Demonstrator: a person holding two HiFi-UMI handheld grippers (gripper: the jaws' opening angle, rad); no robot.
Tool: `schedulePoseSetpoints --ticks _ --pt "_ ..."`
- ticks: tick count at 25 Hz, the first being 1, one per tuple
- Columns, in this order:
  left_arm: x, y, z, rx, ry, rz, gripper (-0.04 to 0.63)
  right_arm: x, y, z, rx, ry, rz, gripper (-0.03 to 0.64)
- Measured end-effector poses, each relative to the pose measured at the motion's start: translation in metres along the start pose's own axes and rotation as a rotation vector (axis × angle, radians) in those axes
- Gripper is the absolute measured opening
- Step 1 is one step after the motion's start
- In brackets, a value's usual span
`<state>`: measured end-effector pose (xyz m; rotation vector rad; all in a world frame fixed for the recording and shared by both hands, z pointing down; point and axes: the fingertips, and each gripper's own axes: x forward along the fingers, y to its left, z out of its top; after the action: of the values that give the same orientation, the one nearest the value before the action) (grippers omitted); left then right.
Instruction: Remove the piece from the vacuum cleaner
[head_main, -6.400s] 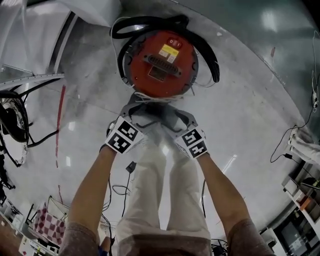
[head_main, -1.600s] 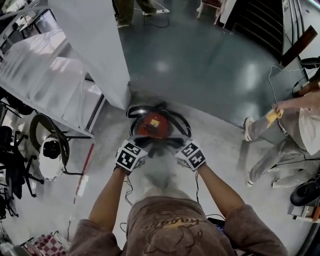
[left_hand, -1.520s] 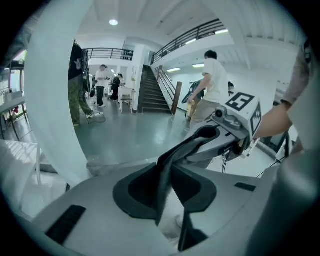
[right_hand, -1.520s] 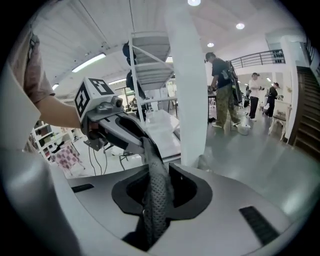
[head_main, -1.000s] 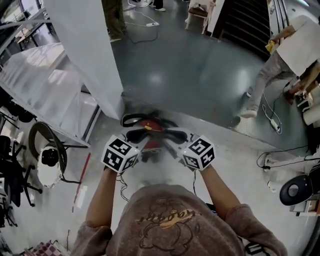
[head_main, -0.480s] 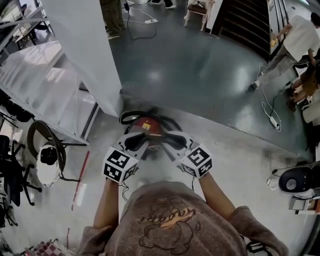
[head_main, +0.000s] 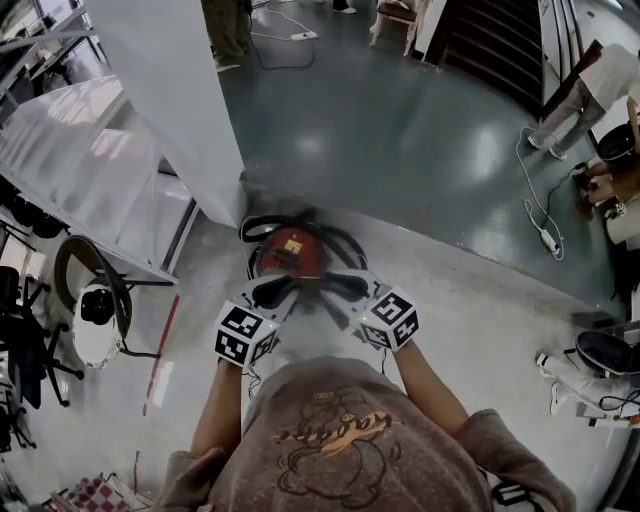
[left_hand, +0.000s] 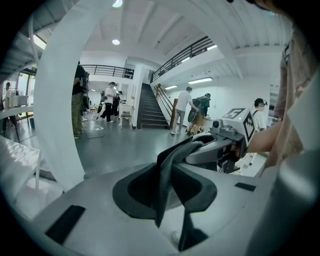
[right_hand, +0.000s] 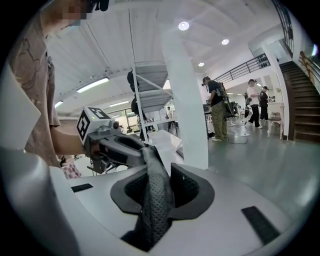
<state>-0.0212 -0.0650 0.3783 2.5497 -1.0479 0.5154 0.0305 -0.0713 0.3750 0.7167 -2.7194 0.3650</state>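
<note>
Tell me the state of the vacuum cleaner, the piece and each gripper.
Vacuum cleaner: standing on the floor, piece off it.
Piece: held up in the air between both grippers.
Left gripper: shut on the piece.
Right gripper: shut on the piece.

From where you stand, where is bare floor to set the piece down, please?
Bare: the pale floor between the red vacuum cleaner and the power strip. Crowded: left, by the white pillar and black chairs.
</note>
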Motion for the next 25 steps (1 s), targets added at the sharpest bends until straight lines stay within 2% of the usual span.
schedulePoseSetpoints --ticks 25 --pt "-0.0079 -0.0039 -0.0057 -0.026 -0.006 0.015 0.086 -0.0006 0.0096 -0.0042 0.006 0.003 0.009 0.074"
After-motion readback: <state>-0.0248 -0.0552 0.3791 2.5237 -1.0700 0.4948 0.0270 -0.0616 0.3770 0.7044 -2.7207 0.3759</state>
